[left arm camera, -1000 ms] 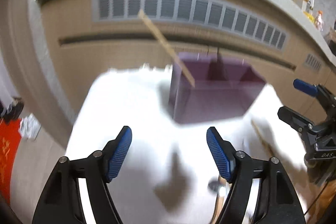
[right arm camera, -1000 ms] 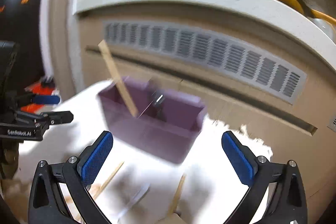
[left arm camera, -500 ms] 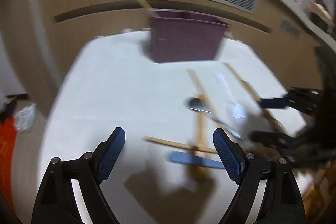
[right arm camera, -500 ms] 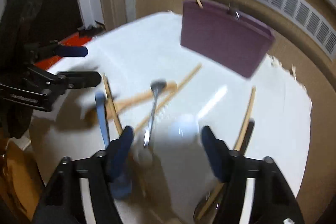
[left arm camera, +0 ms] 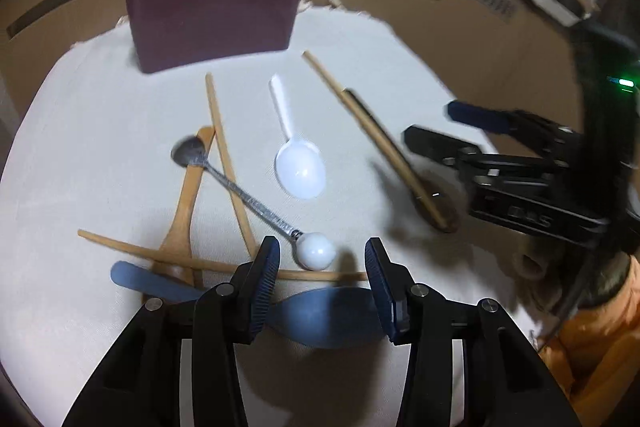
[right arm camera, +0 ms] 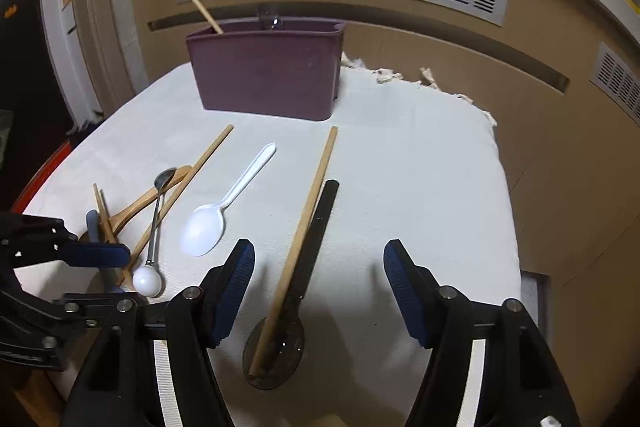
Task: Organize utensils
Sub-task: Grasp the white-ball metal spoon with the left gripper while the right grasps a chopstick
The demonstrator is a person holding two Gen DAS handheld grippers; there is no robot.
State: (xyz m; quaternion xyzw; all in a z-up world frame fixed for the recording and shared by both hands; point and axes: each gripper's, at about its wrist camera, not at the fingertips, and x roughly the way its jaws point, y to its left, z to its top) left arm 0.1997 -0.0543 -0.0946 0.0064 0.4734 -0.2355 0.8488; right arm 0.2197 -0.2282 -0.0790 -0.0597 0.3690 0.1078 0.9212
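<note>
Blue spoon (left arm camera: 328, 311) shows fully from left wrist only.

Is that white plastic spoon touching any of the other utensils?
Apart. In the left wrist view, the white spoon lies alone on the cloth, with bare cloth all around it.

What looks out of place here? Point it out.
Most utensils lie loose on the white cloth instead of in the purple bin. At the left, chopsticks, a metal spoon and a wooden spoon overlap in a crossed heap.
</note>
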